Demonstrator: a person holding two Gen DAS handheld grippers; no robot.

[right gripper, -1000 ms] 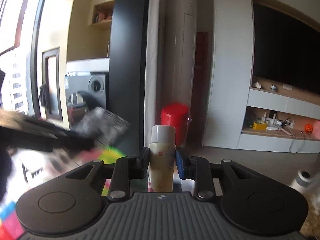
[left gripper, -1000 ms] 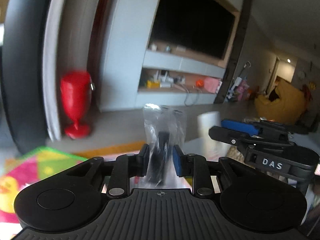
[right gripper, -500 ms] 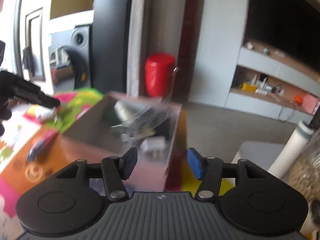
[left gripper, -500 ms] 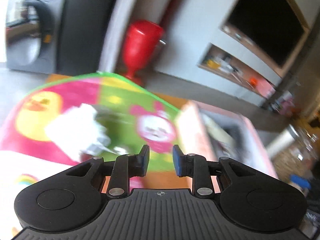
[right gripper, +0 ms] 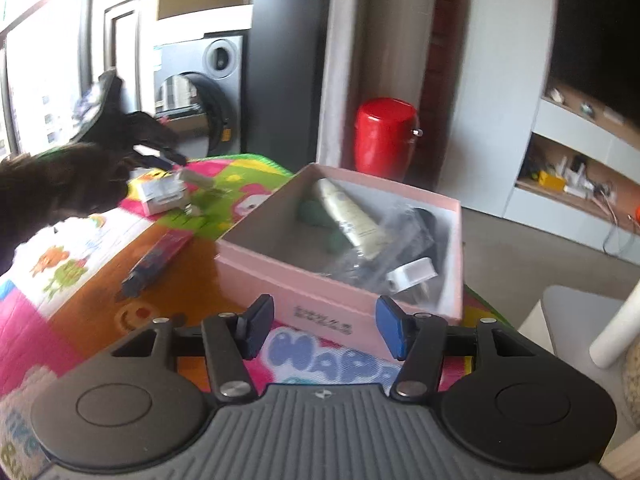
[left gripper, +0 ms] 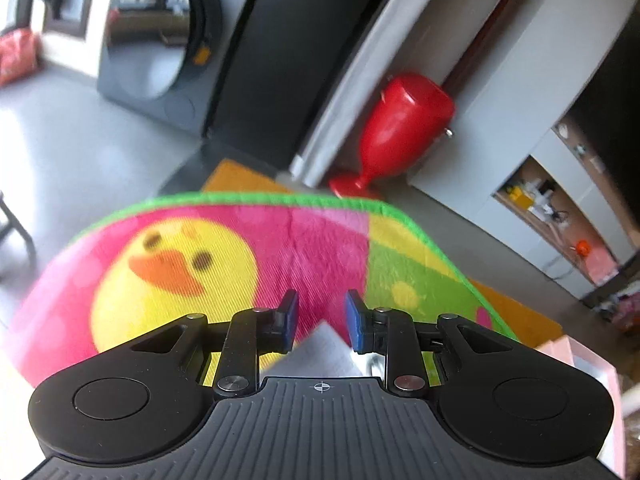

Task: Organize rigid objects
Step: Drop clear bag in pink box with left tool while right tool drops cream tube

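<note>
Right hand-held gripper [right gripper: 324,326]: jaws wide, empty, just short of the pink box [right gripper: 320,300]. Left hand-held gripper [left gripper: 319,322]: jaws narrowly parted, empty, above a white carton [left gripper: 326,354] near the surface's far edge.

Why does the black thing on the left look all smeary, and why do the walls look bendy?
Right wrist view: the left claw is smeared by motion blur, while the pink box looks fairly sharp. Left wrist view: the fisheye lens curves the straight walls, and the duck mat is soft with blur; window light glares off the floor at left.
</note>
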